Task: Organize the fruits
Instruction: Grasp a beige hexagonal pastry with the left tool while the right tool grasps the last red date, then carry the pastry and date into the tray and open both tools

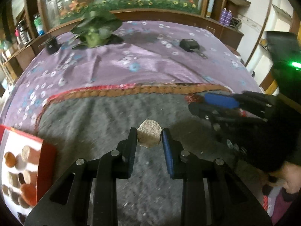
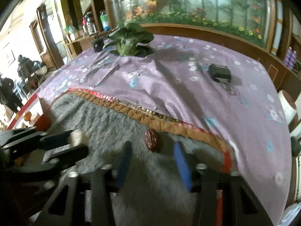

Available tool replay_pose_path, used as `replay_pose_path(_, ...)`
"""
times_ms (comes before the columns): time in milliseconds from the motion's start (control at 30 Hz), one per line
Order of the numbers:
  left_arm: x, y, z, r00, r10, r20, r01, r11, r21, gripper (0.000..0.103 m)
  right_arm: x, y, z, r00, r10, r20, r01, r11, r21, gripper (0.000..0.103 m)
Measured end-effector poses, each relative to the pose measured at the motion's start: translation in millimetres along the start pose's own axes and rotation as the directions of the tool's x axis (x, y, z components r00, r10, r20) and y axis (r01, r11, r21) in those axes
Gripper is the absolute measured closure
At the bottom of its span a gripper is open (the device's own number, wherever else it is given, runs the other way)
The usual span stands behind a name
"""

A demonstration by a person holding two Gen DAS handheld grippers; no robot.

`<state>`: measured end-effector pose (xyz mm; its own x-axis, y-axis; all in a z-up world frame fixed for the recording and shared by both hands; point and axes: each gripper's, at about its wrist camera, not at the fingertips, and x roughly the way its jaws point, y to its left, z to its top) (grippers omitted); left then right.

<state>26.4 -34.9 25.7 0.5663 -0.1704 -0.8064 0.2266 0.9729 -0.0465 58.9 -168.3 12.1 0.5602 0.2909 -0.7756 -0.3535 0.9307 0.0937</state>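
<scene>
While the left gripper point(image 1: 149, 138) pinches a pale bumpy fruit point(image 1: 149, 136) at frame centre over the grey rug point(image 1: 94, 116), the right gripper point(image 2: 153, 154) stands spread before a red fruit point(image 2: 152, 139) just above centre

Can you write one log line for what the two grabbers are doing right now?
left gripper: shut on beige piece | right gripper: open, near red piece | grey mat

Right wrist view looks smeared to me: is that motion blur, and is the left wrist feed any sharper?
Right wrist view: right gripper fingers streaked, red fruit ahead soft, likely motion blur; the grey mat is fuzzy too. Left wrist view: sharper up close, left gripper and the pale fruit read clearly; background soft, edges bent by fisheye.
</scene>
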Motion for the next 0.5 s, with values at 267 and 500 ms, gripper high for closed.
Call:
replay_pose_path(267,-14.6,17.6,-15.2,0.999,0.033,-0.003,-0.034,0.998,-0.047,0.077,-5.7,5.6,-8.1,1.000,-0.021,0.010,0.021,1.000,-0.004,0.084)
replay_pose_path(500,-32.6,31.5,-31.1,0.997,0.076,0.014,-0.074,0.995,-0.073,0.077,-52.7,40.5,-30.9,0.996,0.017,0.088,-0.018,1.000,0.015,0.084)
